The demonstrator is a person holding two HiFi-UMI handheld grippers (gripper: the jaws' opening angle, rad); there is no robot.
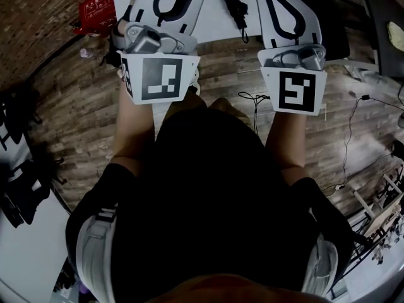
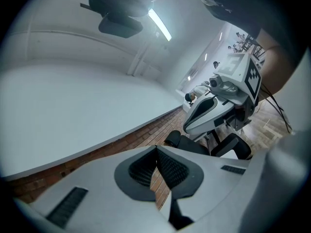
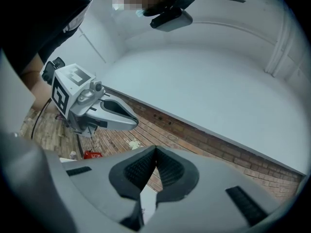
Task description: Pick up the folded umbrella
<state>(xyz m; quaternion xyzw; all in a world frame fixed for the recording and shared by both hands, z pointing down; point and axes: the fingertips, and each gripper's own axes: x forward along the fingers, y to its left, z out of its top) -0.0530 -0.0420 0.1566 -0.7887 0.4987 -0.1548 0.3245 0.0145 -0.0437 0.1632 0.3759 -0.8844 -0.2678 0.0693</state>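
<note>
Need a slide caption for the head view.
Person points the left gripper and right gripper, both shut and empty, at a white table; the folded umbrella shows between them, untouched.

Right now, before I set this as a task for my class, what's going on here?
A person stands at a white table with a gripper in each hand. The left gripper and the right gripper are both shut with nothing between their jaws. In the head view, the black folded umbrella lies on the table between the two grippers, and neither one touches it. The pickup has not begun.
</note>
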